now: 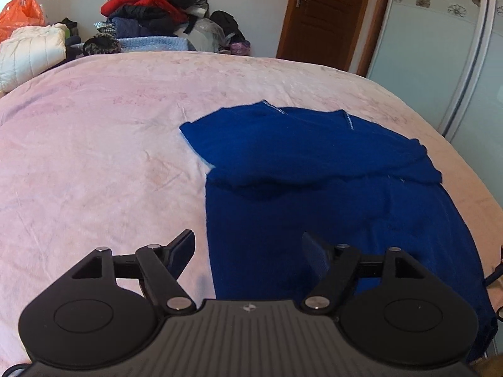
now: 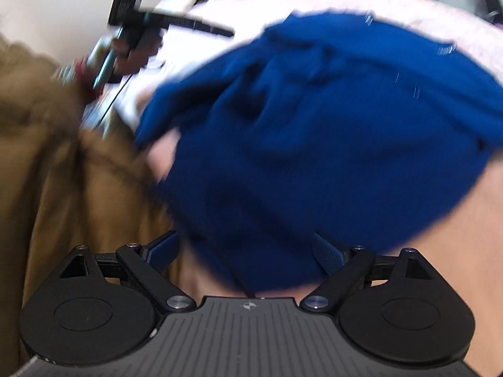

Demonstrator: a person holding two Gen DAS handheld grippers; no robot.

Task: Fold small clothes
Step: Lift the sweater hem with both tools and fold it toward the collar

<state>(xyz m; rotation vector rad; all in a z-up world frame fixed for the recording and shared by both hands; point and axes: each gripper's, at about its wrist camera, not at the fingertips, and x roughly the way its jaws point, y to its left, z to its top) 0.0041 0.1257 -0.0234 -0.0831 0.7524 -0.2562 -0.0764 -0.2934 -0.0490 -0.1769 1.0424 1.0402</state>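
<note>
A blue knitted garment (image 1: 314, 163) lies on the pink bed cover (image 1: 94, 141), right of centre, its upper part folded down over the lower part. My left gripper (image 1: 248, 238) hovers open above the garment's near left edge; nothing is between its fingers. In the blurred right wrist view the same blue garment (image 2: 314, 125) fills the middle, bunched and creased. My right gripper (image 2: 244, 237) is open over its near edge, the fingers standing apart on either side of the cloth without pressing it.
At the bed's far side sit a pile of clothes (image 1: 151, 9), a white padded jacket (image 1: 28, 53) and an orange bag (image 1: 19, 15). A wooden door (image 1: 330, 15) and sliding wardrobe (image 1: 456, 62) stand right. Brown fabric (image 2: 47, 157) and a blurred black device (image 2: 129, 3) lie left.
</note>
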